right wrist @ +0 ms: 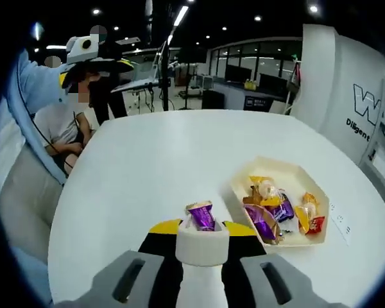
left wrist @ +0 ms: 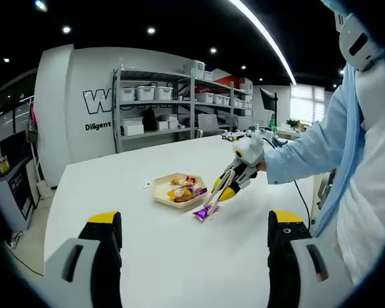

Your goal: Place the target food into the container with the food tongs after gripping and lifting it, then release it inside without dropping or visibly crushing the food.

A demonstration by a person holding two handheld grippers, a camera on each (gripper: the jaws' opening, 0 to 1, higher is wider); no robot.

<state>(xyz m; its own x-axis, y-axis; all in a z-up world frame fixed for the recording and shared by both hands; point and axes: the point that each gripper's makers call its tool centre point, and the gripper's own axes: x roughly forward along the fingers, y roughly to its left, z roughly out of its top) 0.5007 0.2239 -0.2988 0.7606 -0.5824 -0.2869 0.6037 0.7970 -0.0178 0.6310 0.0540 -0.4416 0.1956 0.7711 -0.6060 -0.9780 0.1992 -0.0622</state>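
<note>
We are working over a broad white table (left wrist: 179, 256) in a large room lit by ceiling spots and one long light strip, with a metal shelf rack (left wrist: 179, 102) of white bins against a wall with dark lettering.

On the table sits one shallow cream tray (right wrist: 321, 240) – it holds several wrapped snacks (right wrist: 279, 208), about five or six in yellow, orange, purple and red, though we cannot count them surely.

One purple-wrapped snack (right wrist: 201, 215) lies outside the tray, just beside its near edge, pinched between the tips of the food tongs (left wrist: 219, 192). In the left gripper view it touches or sits just above the table; we cannot tell which.

The right gripper (right wrist: 199, 239) has its jaws pressed on the white tongs – one pair only. The left gripper (left wrist: 196, 247) hangs well back from the tray, its two jaws spread wide with nothing between them.

A person's pale blue sleeve (left wrist: 308, 151) reaches in from the side.
</note>
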